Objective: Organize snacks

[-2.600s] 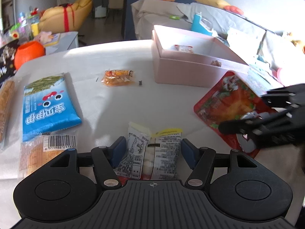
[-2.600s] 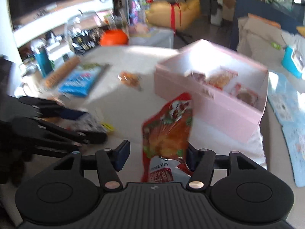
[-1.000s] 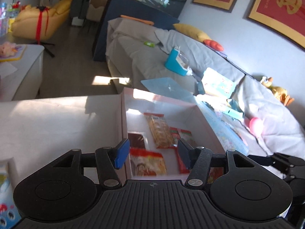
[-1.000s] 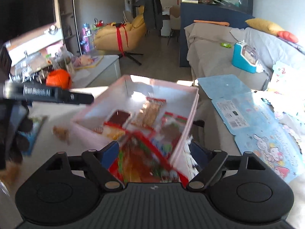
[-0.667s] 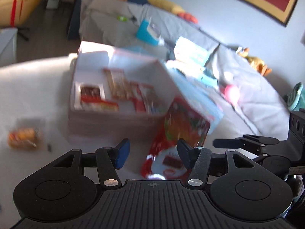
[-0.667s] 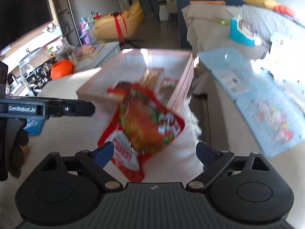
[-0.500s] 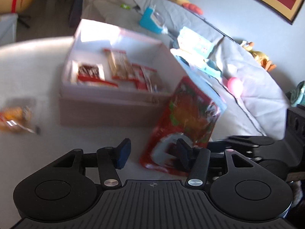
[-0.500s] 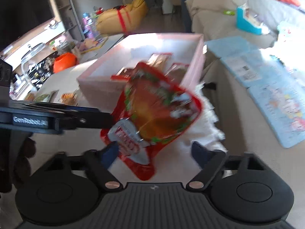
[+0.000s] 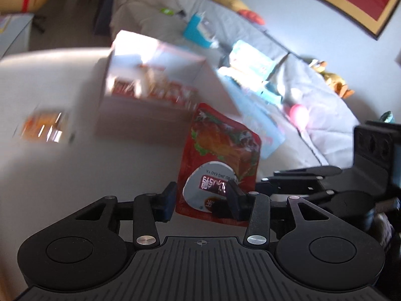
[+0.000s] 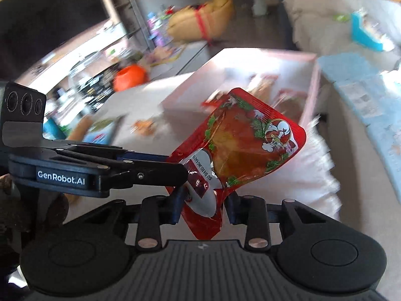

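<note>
The red snack pouch (image 10: 240, 148) stands tilted off the white table (image 9: 50, 175), just near of the pink box (image 10: 250, 60), its white oval label reading "SU SHI BEI JING KAO YA". Both tongs have just been closing on its lower end. The right tongs (image 10: 204, 204) clench the bottom edge between their pads. The left tongs (image 9: 200, 197), marked "GenRobot.AI" on the side, reach in from the left in the right wrist view; their pads bracket the label corner, but I cannot tell whether they press it. Packets lie inside the box. A small orange packet (image 9: 42, 128) lies left of it, with bare table around.
</note>
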The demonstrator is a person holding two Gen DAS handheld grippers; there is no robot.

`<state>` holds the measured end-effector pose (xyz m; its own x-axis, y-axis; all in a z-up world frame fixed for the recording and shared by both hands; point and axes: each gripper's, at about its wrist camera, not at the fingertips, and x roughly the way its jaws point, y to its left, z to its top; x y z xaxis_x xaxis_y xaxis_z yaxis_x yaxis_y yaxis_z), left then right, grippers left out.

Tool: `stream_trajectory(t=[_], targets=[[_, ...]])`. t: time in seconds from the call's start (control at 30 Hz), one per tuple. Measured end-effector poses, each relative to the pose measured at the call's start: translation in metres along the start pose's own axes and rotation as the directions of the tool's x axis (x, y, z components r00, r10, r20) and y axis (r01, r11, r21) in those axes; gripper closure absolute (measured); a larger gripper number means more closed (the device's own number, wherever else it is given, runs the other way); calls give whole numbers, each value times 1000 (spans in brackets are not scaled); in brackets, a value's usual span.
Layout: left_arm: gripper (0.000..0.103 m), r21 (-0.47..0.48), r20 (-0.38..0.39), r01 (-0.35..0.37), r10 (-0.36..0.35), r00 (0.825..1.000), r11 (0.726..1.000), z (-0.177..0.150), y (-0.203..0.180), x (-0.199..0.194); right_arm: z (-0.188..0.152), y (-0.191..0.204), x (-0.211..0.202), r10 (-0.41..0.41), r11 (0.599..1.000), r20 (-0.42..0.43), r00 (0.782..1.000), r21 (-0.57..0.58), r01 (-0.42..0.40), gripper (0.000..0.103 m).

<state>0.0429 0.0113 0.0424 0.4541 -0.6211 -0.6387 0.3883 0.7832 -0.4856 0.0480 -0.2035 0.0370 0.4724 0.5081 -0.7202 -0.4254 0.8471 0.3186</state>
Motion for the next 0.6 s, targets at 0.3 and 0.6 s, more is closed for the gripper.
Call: stream_trajectory(t=[0.3,0.6], targets=[[60,-35,-32,-92,91,995,995,-3,32,-13,-13,12,19,-24,998,-77,997,-58,20,58],[60,-57,140,-354,359,923,933,73,106,2,-15,7,22,-131,991,-36,991,-38,129,17]])
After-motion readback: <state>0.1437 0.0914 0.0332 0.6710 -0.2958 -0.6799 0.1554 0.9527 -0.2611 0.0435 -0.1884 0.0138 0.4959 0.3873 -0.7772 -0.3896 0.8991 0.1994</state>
